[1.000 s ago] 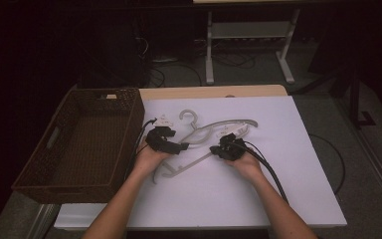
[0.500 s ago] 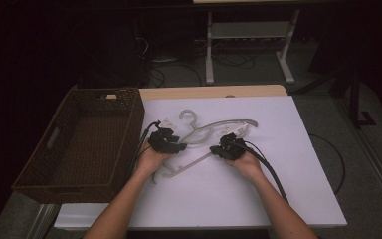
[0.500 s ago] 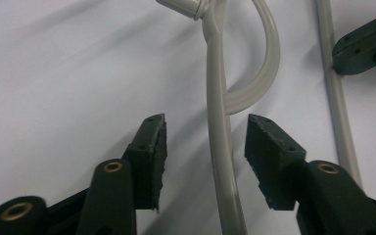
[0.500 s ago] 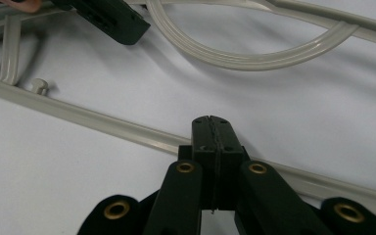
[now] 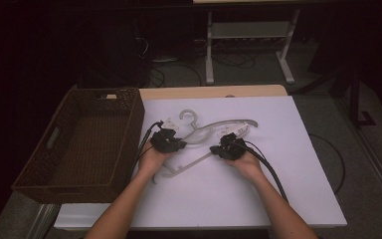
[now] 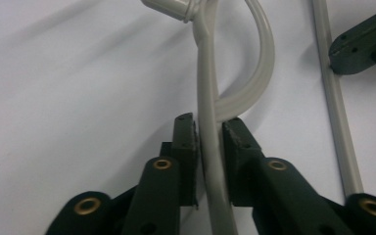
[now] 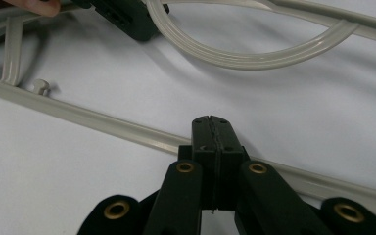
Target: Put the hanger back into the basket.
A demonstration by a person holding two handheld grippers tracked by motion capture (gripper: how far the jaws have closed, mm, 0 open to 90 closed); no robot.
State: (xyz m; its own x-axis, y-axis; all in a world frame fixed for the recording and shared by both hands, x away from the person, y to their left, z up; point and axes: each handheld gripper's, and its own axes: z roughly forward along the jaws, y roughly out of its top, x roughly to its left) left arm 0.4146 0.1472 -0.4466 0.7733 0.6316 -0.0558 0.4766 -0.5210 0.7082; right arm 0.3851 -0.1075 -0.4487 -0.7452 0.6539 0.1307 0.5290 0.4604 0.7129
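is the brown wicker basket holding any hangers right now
No, the brown wicker basket is bare inside in the high view; the pale plastic hangers lie on the white table.

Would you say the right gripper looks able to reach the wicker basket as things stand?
Probably not directly: the left hand and left gripper, closed on the hanger, lie between the right gripper and the basket.

Left gripper (image 6: 210, 142) nearly closed, right gripper (image 7: 212, 128) with jaws pressed together, both forearms reaching forward.
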